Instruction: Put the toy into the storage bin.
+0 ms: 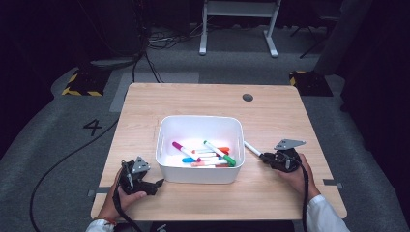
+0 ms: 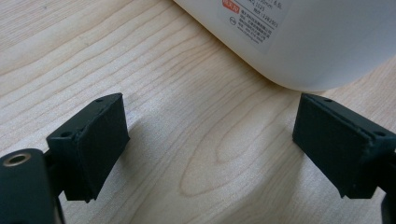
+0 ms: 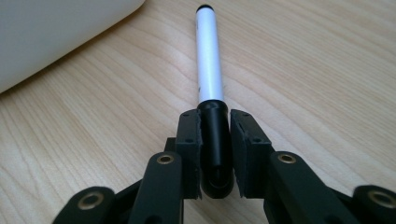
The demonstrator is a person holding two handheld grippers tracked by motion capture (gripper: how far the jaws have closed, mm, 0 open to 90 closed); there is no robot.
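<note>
Gripping a white-barrelled marker with a black cap (image 3: 209, 84), the right gripper (image 3: 215, 140) has its jaws pinched tight on the cap end, low over the light wooden table (image 1: 270, 121). The marker lies just right of the white plastic bin (image 1: 167, 169), which holds several coloured markers (image 1: 205, 154). The left gripper (image 2: 210, 140) rests near the bin's front left corner, jaws spread wide and empty.

The worktop (image 1: 203, 99) is brightly lit from above while the room behind lies dark. Both gripper views are sharp farther off, soft on the nearest fingers (image 2: 88, 144), which cast soft shadows.
</note>
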